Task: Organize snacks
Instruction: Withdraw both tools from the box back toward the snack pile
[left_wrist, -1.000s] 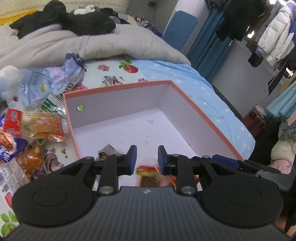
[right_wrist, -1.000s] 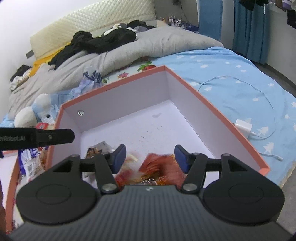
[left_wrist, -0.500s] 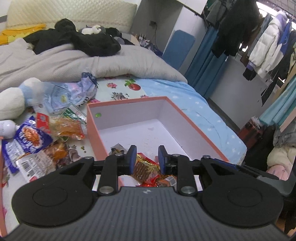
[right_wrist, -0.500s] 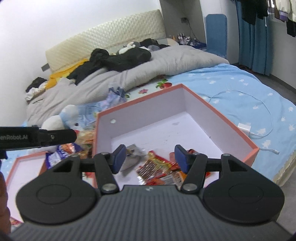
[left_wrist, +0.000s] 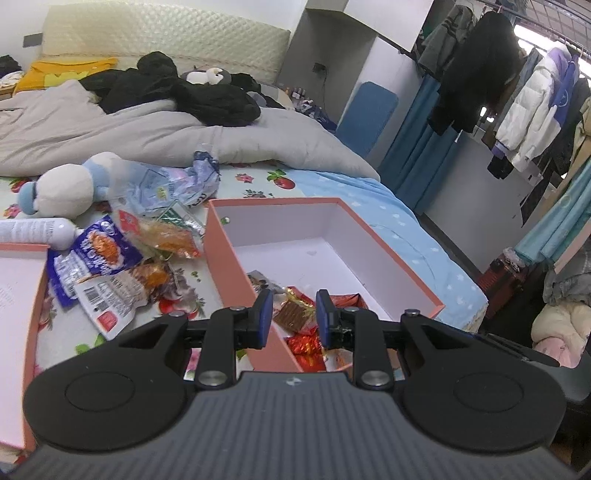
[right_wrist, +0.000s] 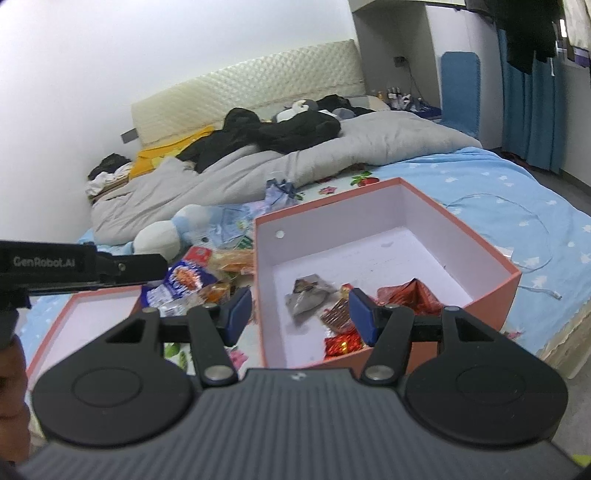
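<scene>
Snacks (left_wrist: 99, 258): most are still heaped on the bed left of the box (right_wrist: 491, 295); a few packets (right_wrist: 410, 293) lie at the box's near end.
Change: both tools have been drawn back and raised from the box; a drop-off is judged done.
Left tool (left_wrist: 294, 314): narrowly apart, nothing held.
Right tool (right_wrist: 300, 314): wide apart, empty.
Box axis: long side runs away toward the grey quilt (right_wrist: 332, 158).

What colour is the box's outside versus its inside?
The box is salmon pink outside and white inside, seen best in the right wrist view.
</scene>
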